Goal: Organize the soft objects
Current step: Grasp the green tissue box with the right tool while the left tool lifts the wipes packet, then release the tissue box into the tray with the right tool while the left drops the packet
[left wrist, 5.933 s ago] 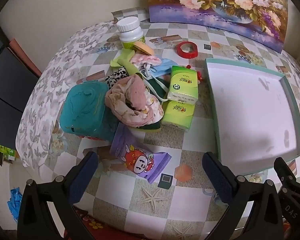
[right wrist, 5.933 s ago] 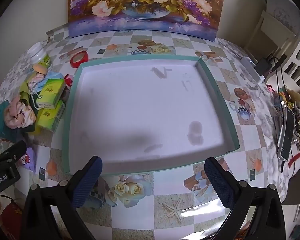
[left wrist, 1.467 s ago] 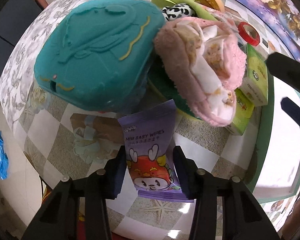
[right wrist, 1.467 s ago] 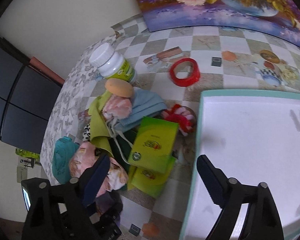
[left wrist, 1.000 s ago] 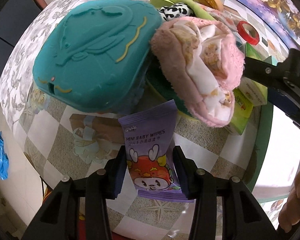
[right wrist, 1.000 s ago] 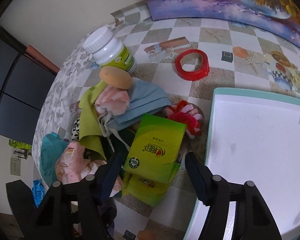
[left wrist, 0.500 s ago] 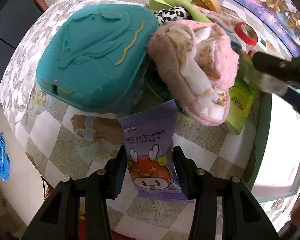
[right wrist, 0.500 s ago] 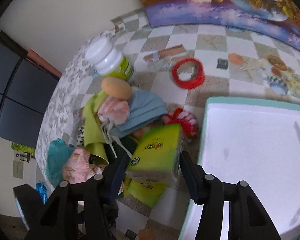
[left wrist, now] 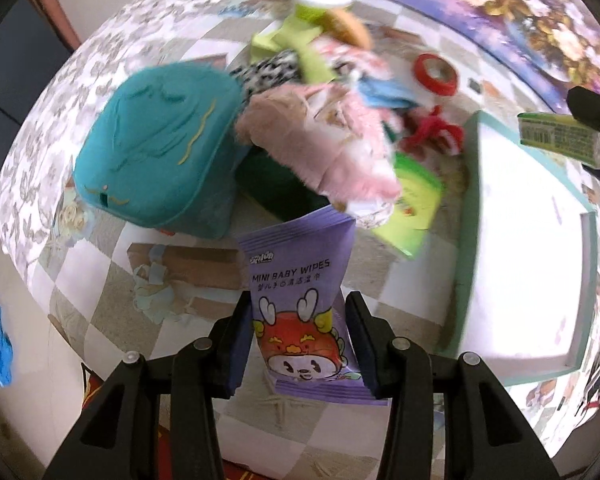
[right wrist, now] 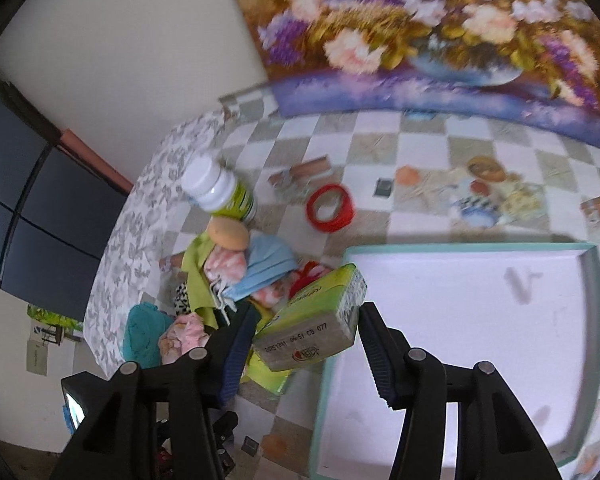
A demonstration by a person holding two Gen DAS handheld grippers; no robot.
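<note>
Purple baby-wipes packet (left wrist: 300,300) is pinched in the left gripper (left wrist: 300,338), above the checkered tablecloth (left wrist: 100,304). Right gripper (right wrist: 306,346) clamps a green tissue pack (right wrist: 314,330) beside the white teal-rimmed tray (right wrist: 592,280); motion blur smears the fabric pile (left wrist: 320,136).

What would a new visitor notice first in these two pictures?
Probably the purple baby wipes pack clamped in the left gripper, low in the left view. Next, the green tissue pack held by the right gripper beside the white tray, with the flower painting behind.
</note>
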